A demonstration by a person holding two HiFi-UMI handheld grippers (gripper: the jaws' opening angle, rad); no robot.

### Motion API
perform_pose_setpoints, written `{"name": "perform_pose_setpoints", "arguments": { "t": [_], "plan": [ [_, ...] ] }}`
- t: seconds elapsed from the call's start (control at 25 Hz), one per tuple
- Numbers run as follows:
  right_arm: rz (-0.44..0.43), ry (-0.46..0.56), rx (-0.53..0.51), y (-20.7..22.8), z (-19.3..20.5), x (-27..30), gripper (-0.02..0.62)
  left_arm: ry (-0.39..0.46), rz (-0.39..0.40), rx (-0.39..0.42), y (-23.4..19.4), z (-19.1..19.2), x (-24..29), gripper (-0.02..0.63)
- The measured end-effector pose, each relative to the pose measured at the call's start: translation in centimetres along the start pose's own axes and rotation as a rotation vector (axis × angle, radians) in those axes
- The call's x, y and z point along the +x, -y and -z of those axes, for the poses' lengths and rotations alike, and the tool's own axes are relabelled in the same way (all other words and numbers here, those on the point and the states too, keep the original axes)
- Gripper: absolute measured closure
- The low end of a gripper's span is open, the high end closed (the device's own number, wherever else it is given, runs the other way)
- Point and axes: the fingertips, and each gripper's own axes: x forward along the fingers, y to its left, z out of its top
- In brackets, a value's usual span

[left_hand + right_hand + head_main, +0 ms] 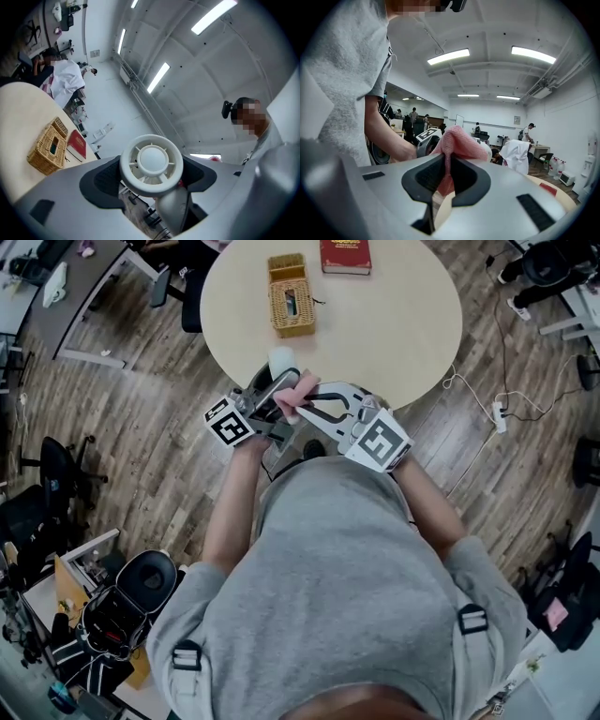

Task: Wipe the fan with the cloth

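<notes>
Gripping the small white fan point(151, 164) by its stem, the left claw point(269, 397) holds it at the near edge of the round desk point(403, 324), while the right claw point(444, 176), clenched on the pink cloth point(457, 143), keeps it just right of the fan.

small white fan point(151, 162), bunched pink cloth point(458, 143)

Left hand-held gripper point(151, 179), seen along its two grey jaws, which grip a white fan point(151, 164) whose round grille faces the camera. At left, a wicker basket point(47, 149) and a red book point(76, 144) lie side by side on the pale desk point(23, 112).
</notes>
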Motion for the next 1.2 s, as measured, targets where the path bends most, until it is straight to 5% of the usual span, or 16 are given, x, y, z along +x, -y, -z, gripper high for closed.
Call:
{"name": "perform_pose_setpoints", "arguments": {
  "t": [0.32,0.52,0.72,0.88,1.0,1.2],
  "plan": [
    [-0.005,-0.090,-0.087,-2.9,1.5,0.7,0.558,0.002,-0.217,0.160,-1.3,-0.6,-0.6,0.216],
    [0.002,-0.123,-0.110,-3.2,2.5,0.8,0.558,0.069,-0.234,0.115,-2.6,-1.3,-1.4,0.216],
    [0.013,-0.020,-0.050,-2.4,1.3,0.5,0.558,0.110,-0.154,0.015,-2.5,-2.3,-2.1,0.216],
    [0.006,0.106,0.118,-2.0,-0.5,-0.1,0.558,0.153,-0.027,-0.058,-1.3,-2.4,-2.0,0.216],
    [0.006,0.121,0.195,-1.4,-1.1,-0.3,0.558,0.153,0.047,-0.094,-0.5,-2.4,-1.9,0.217],
    [0.040,0.093,0.172,-0.1,-0.5,-0.5,0.558,0.115,0.133,-0.108,0.8,-1.8,-1.5,0.216]
  ]
}}
